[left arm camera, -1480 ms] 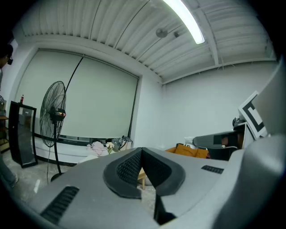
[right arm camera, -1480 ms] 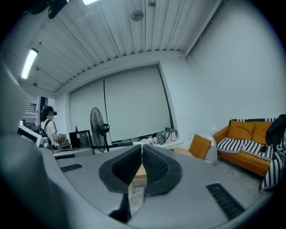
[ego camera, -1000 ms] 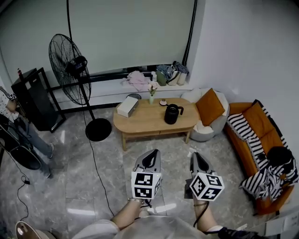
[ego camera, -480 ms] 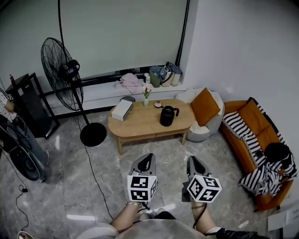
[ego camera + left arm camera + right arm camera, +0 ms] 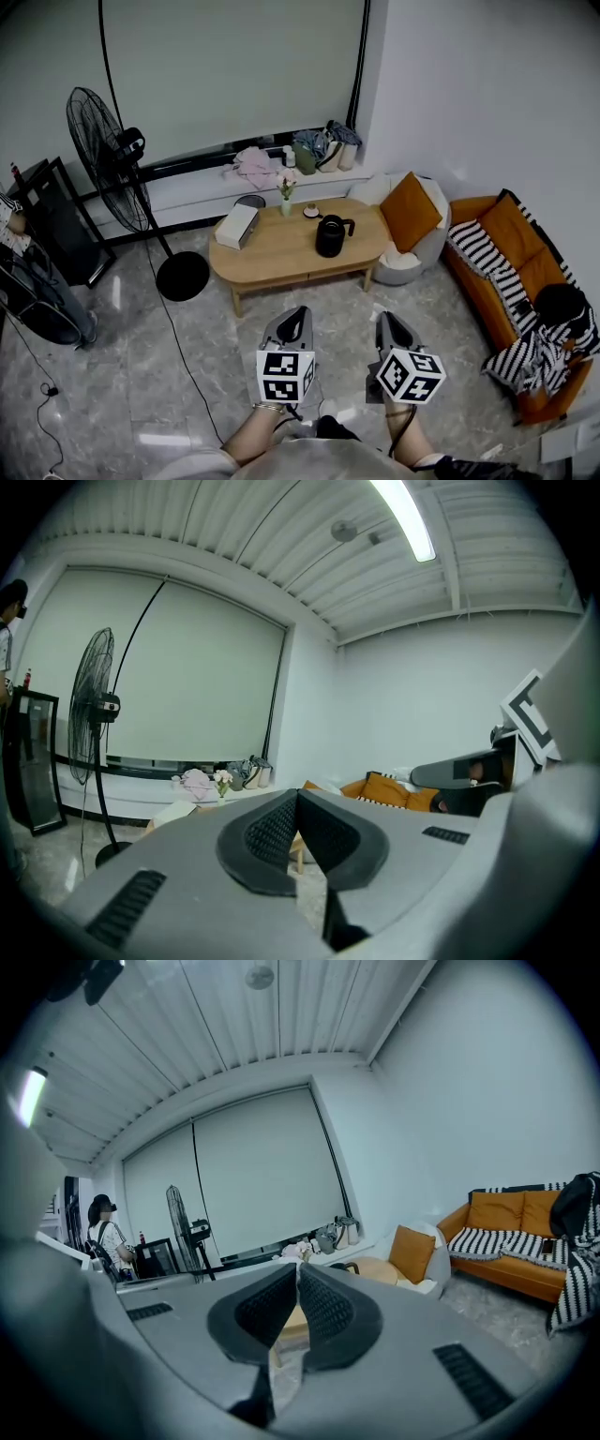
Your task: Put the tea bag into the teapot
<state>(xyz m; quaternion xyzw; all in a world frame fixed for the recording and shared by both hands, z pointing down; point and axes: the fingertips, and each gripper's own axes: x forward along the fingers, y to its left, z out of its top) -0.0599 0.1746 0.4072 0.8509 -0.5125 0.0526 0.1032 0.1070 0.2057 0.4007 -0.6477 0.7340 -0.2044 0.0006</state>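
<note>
A black teapot [image 5: 328, 234] stands on the oval wooden coffee table [image 5: 272, 262] across the room, well beyond both grippers. A small dish [image 5: 310, 211] sits behind it; I cannot make out a tea bag at this distance. My left gripper [image 5: 293, 323] and right gripper [image 5: 389, 326] hang side by side over the grey floor, pointing toward the table. Both are shut with nothing between the pads. The left gripper view shows the left gripper [image 5: 298, 794] with its jaws pressed together, and the right gripper view shows the right gripper [image 5: 298, 1267] the same way.
A white box [image 5: 234, 225] and a flower vase [image 5: 286, 187] share the table. A standing fan [image 5: 112, 159] with a floor cable is at the left. A beanbag with an orange cushion [image 5: 410, 211] and an orange sofa [image 5: 516, 281] stand at the right.
The view has swung: the fan and table have slid left in the frame and the table sits a little lower. Both grippers keep their place, shut as before.
</note>
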